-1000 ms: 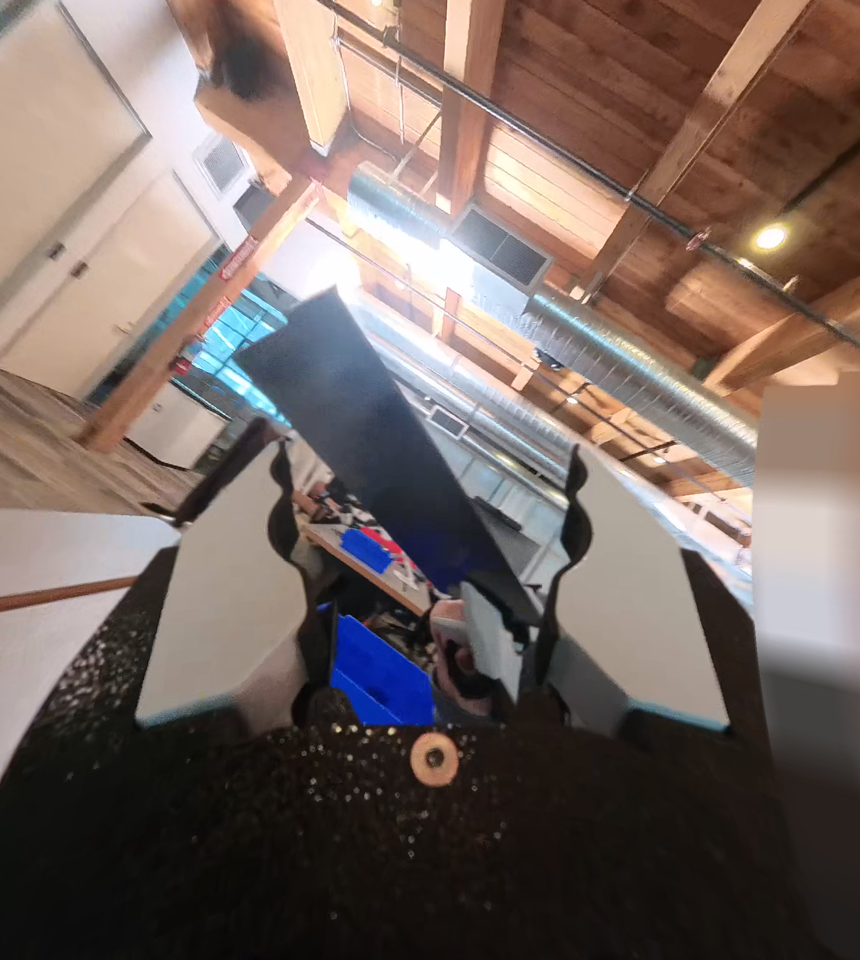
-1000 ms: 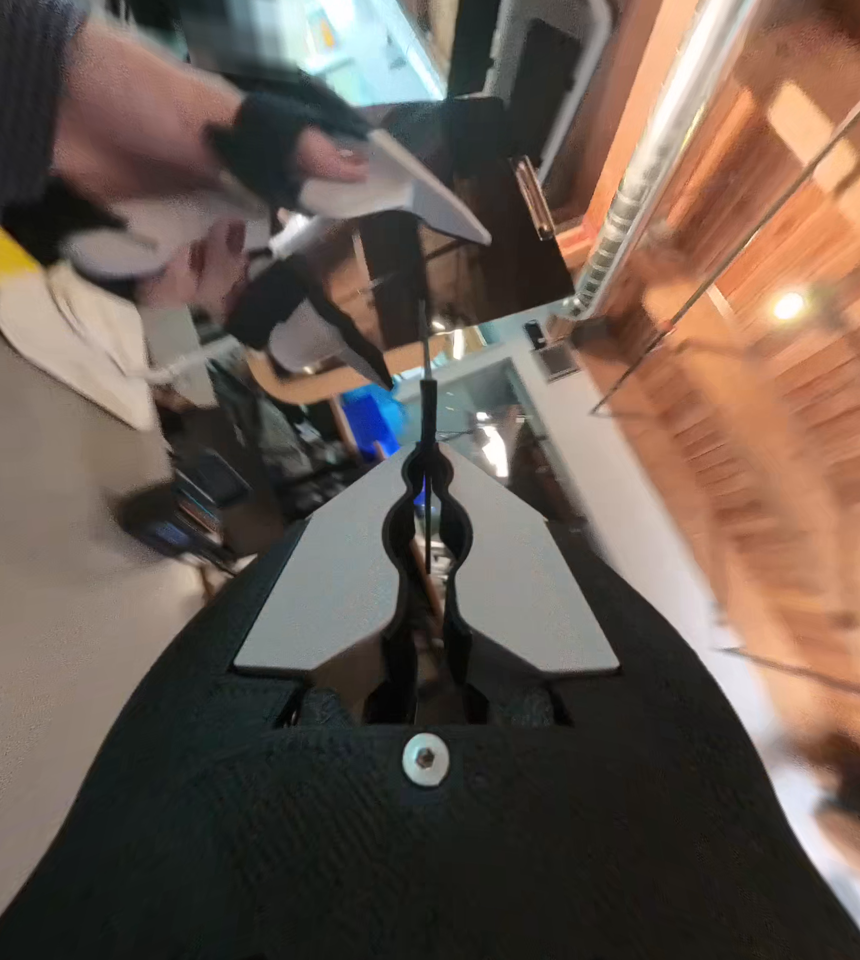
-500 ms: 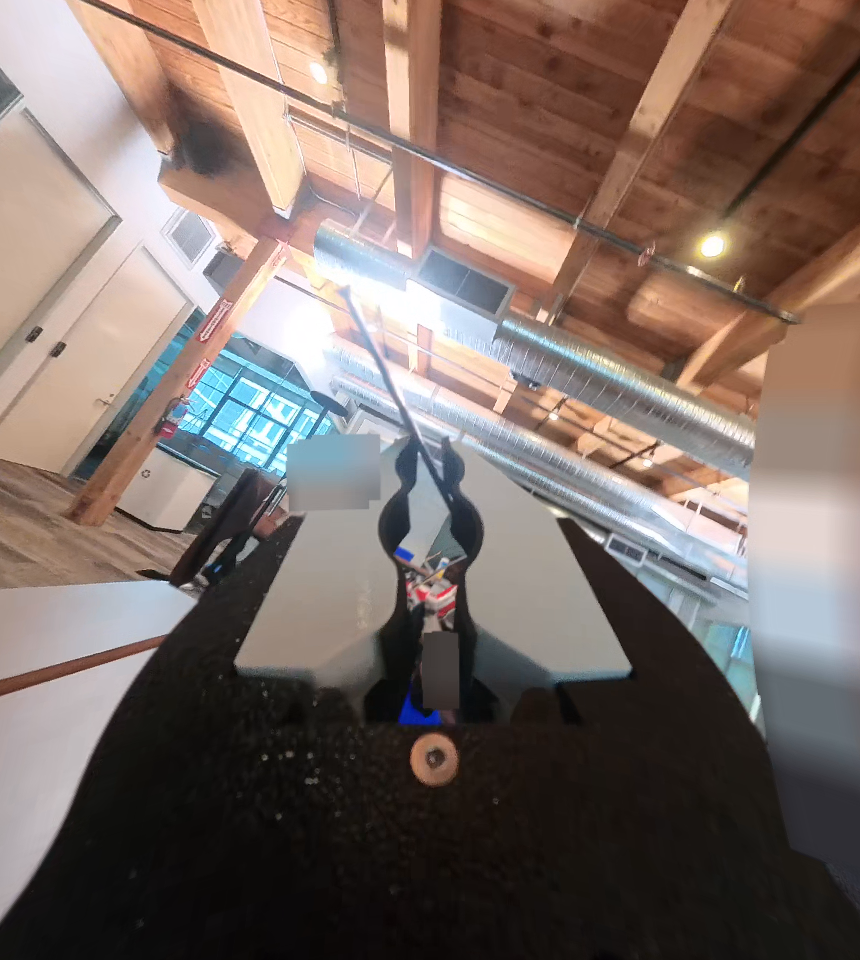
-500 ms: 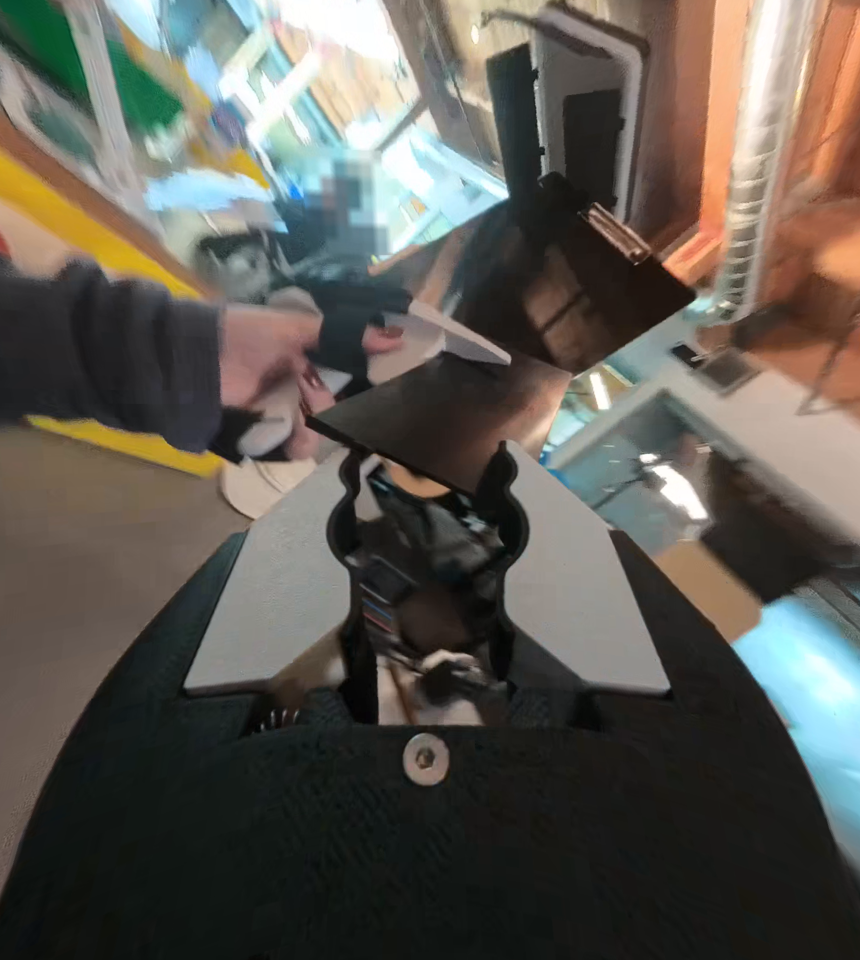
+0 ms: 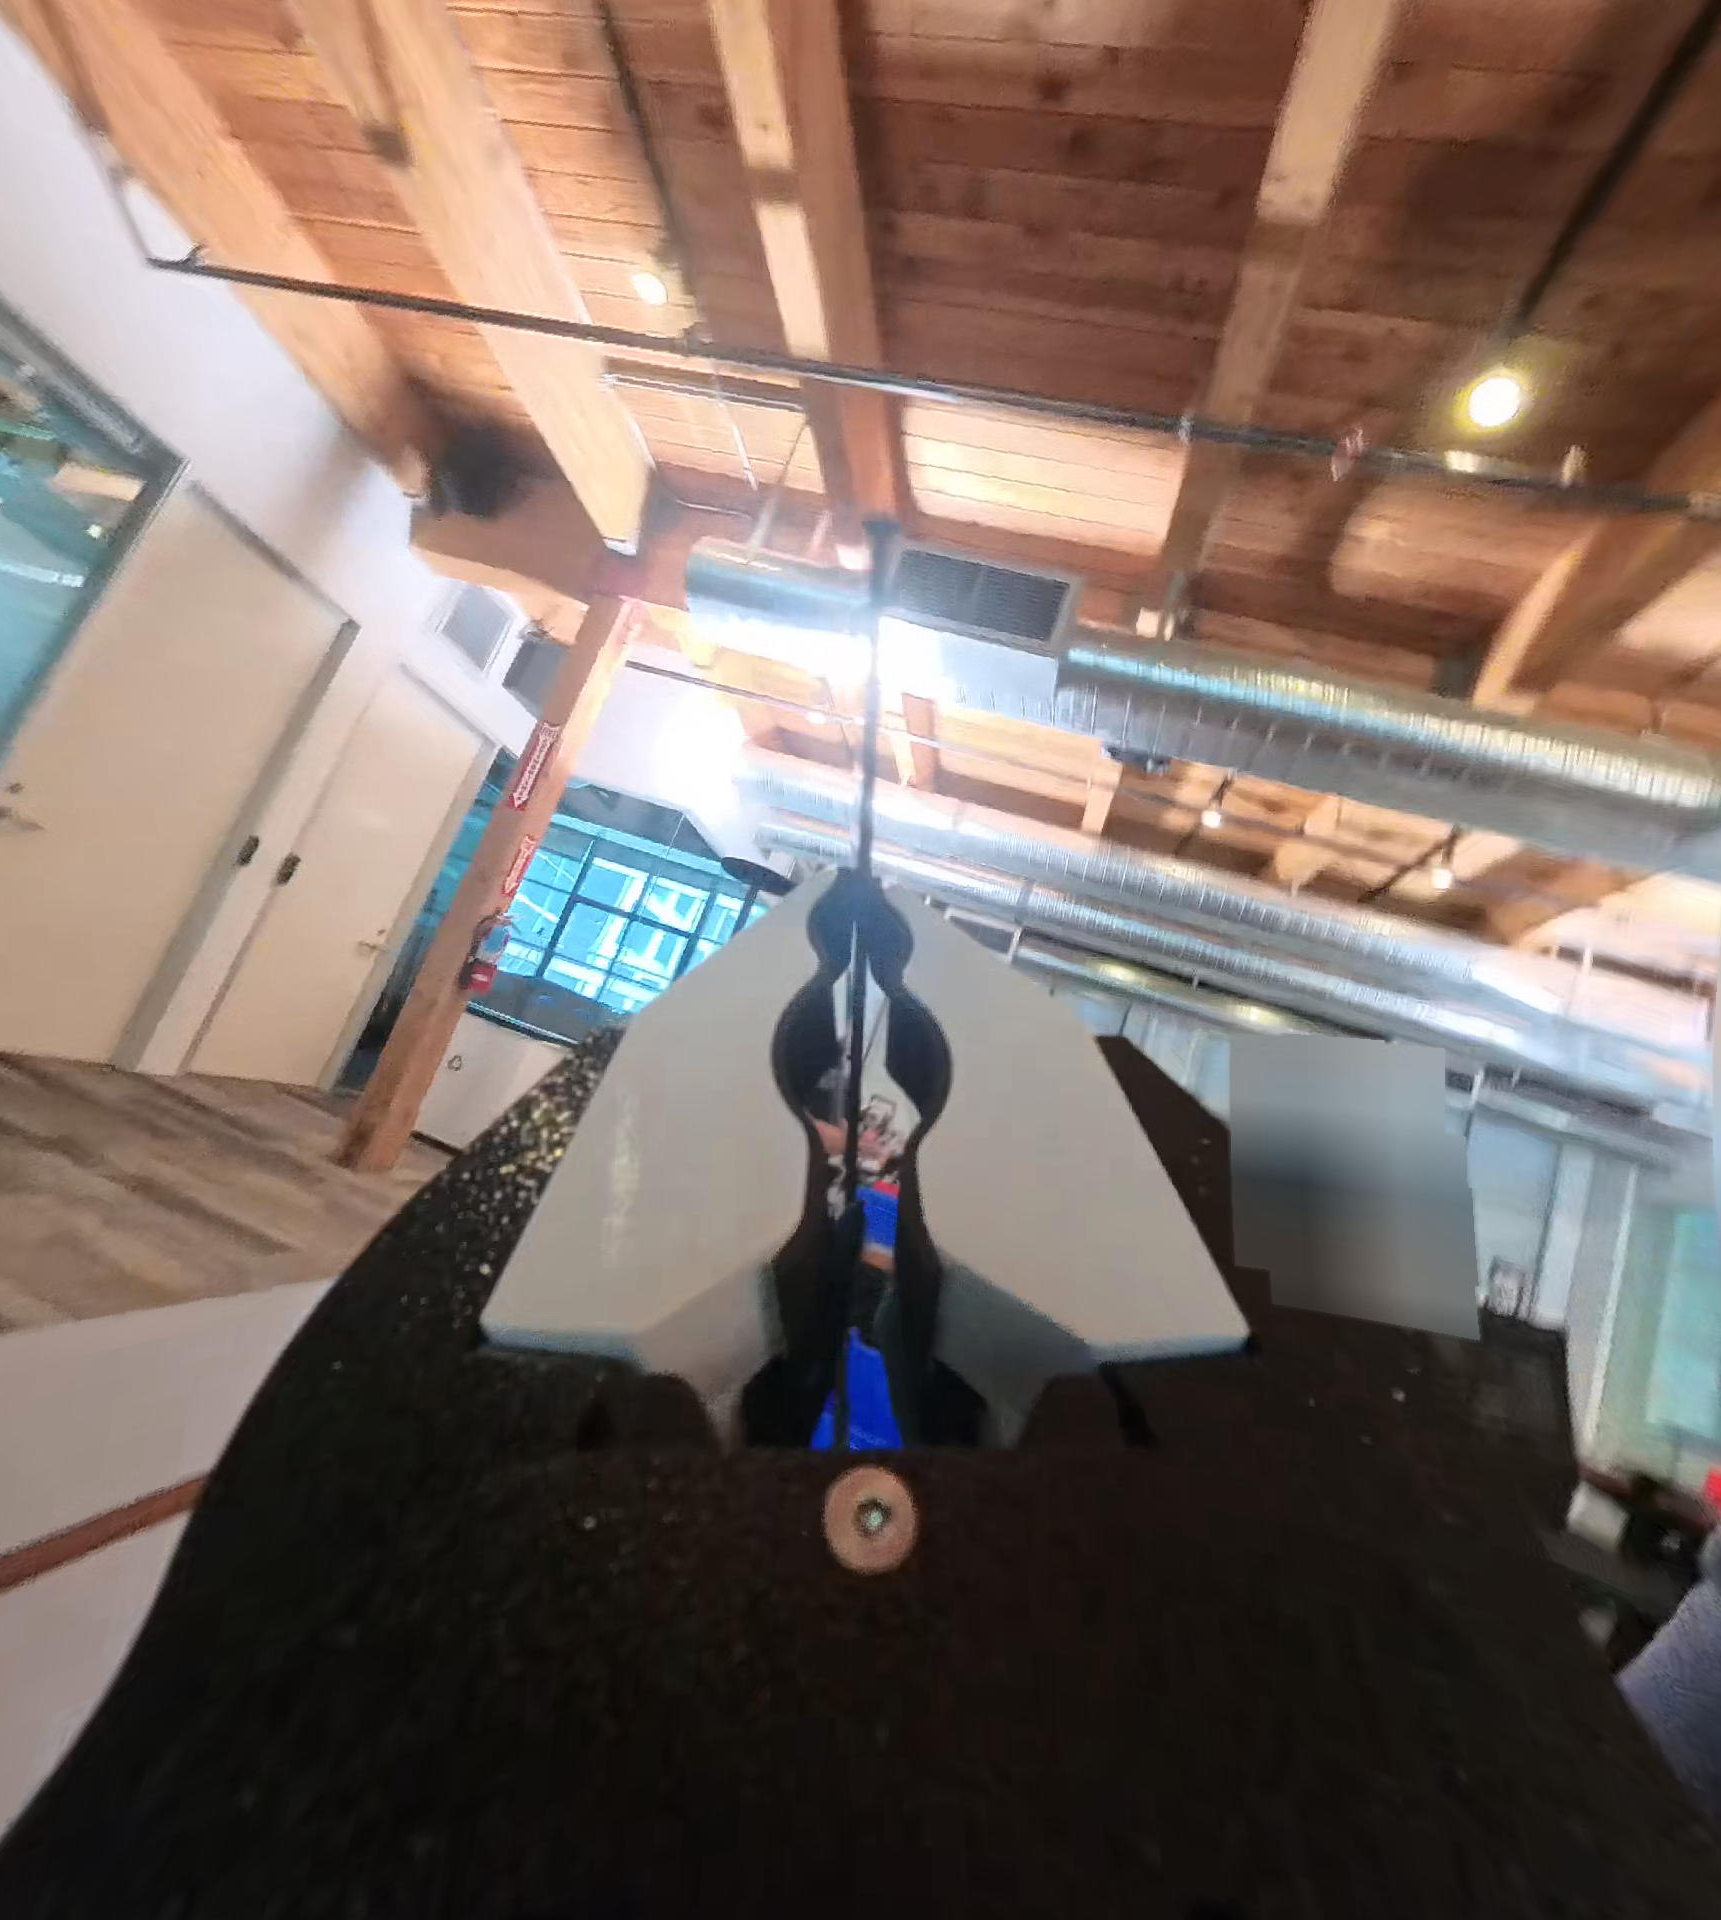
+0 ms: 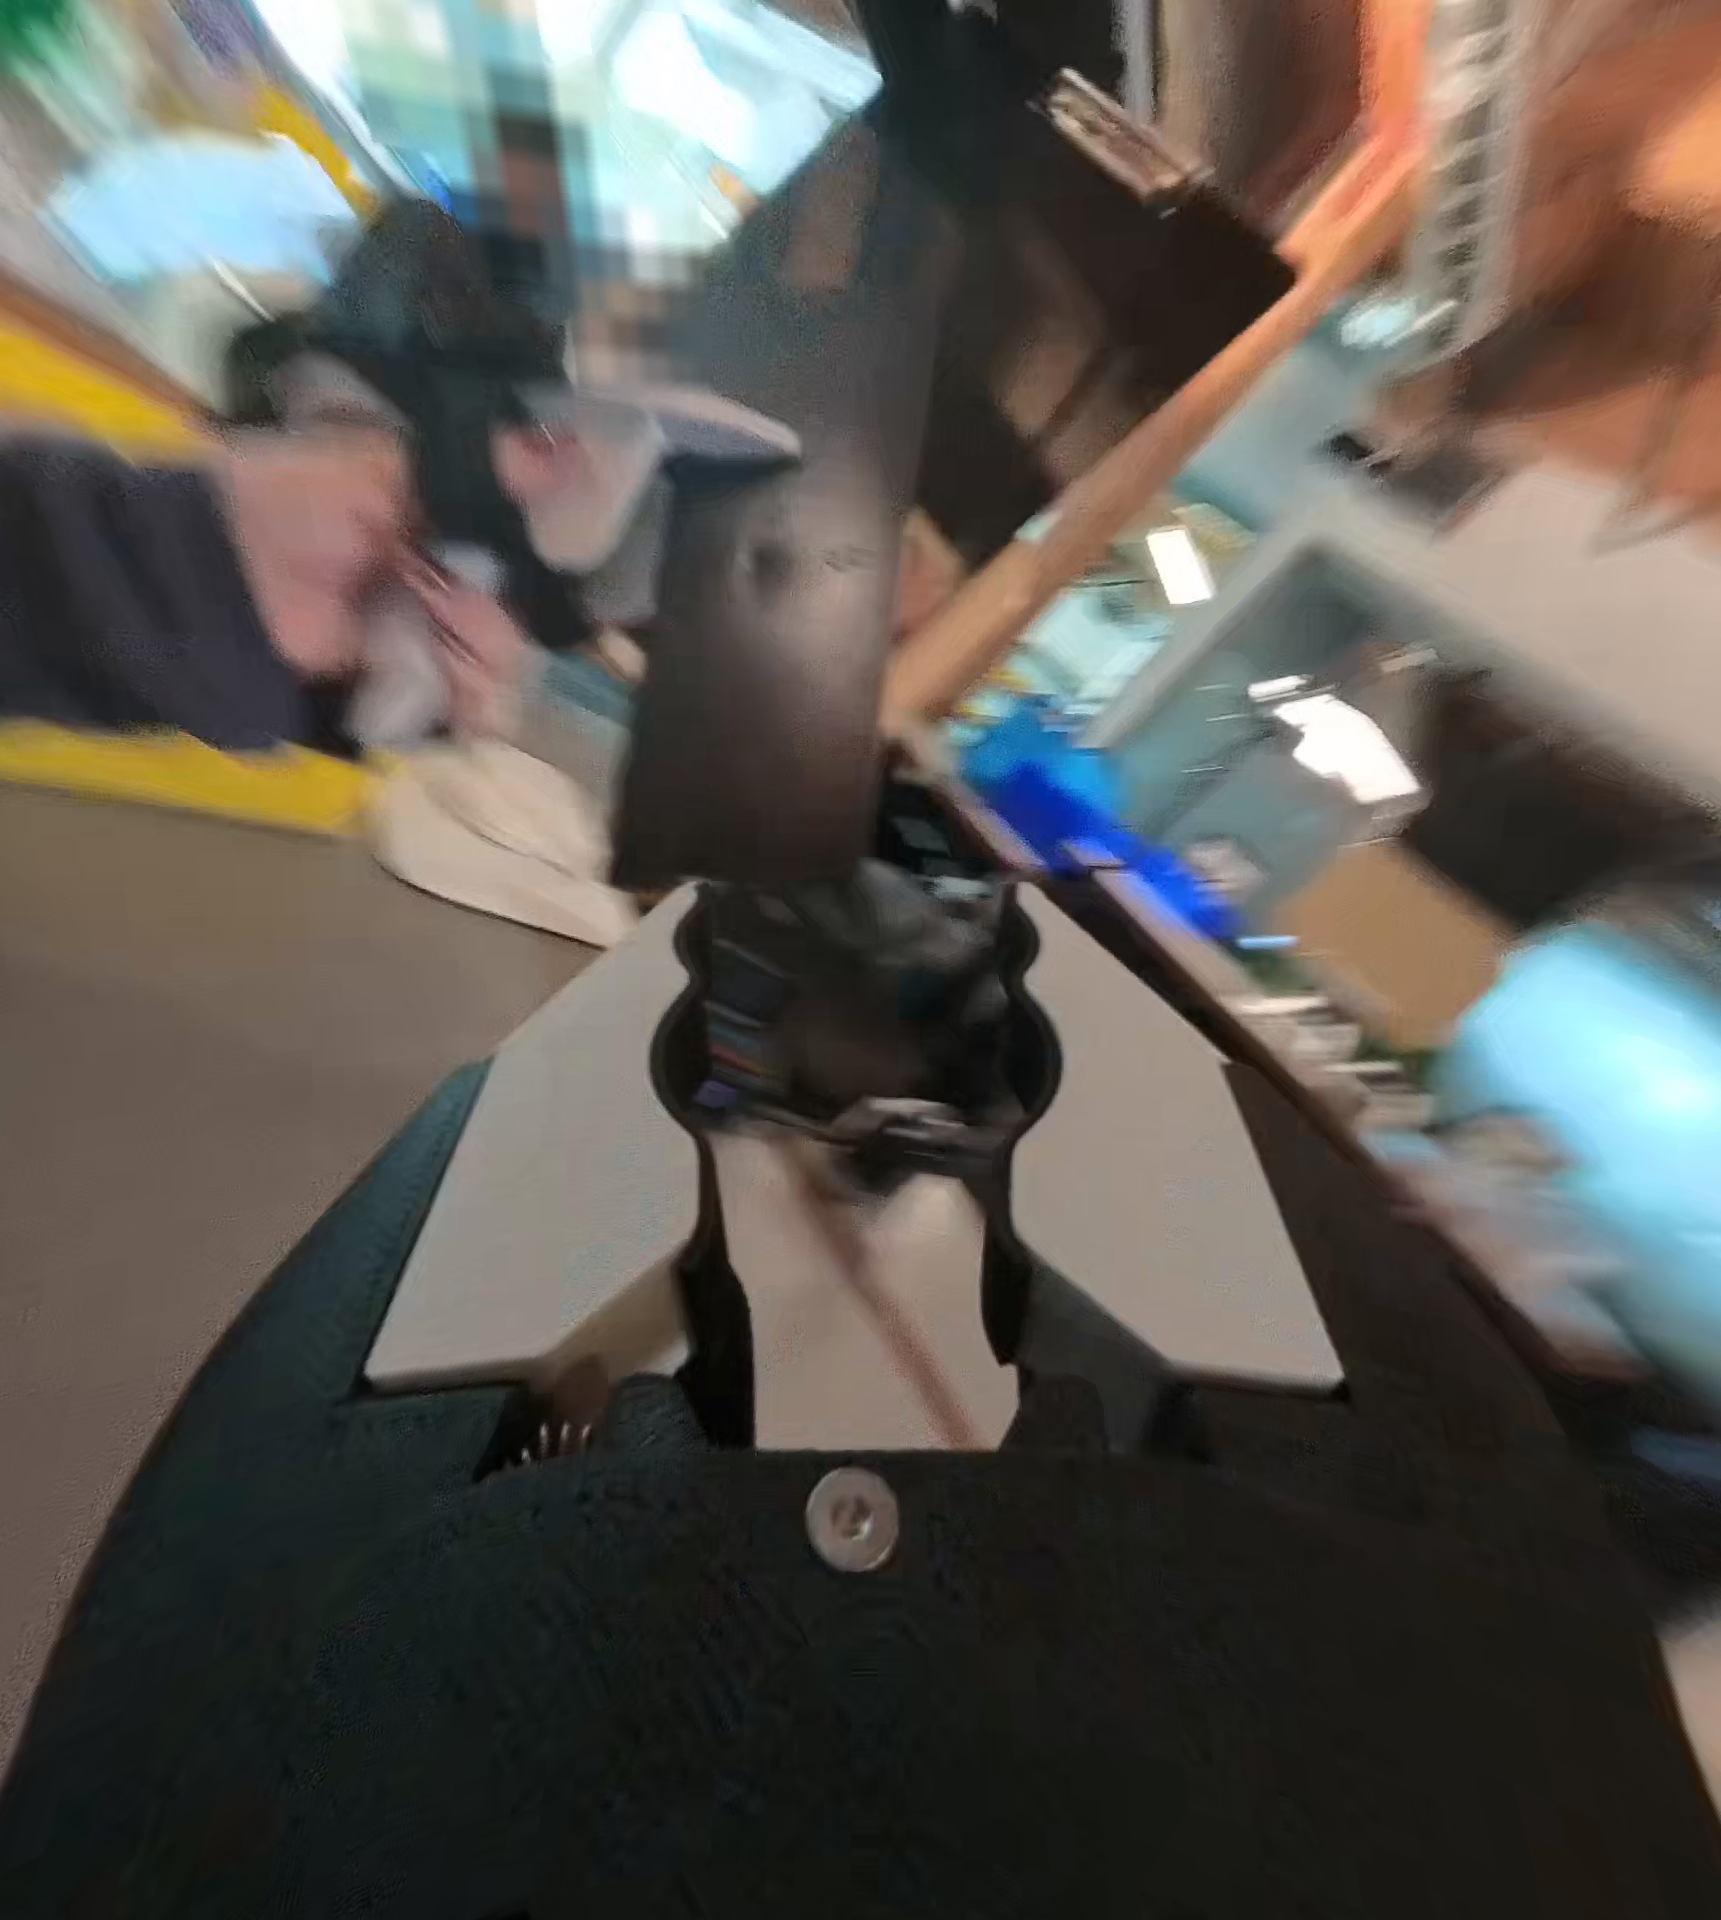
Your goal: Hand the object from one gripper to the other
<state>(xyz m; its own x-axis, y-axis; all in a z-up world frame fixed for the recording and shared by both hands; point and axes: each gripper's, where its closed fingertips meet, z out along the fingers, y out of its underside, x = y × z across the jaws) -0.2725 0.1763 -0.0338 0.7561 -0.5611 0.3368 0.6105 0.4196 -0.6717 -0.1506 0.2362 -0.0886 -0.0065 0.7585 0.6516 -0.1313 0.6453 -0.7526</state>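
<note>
Looking at it now, your left tongs [image 5: 861, 904] are pinched tight on the thin black plate [image 5: 866, 727], seen edge-on. Your right tongs [image 6: 851, 914] gape wide and empty just below that plate, so I'd call the handover basically done.

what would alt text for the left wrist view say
The left claw is shut on a thin flat black sheet seen edge-on, pointing up toward a wooden beam ceiling with silver ducts.
</note>
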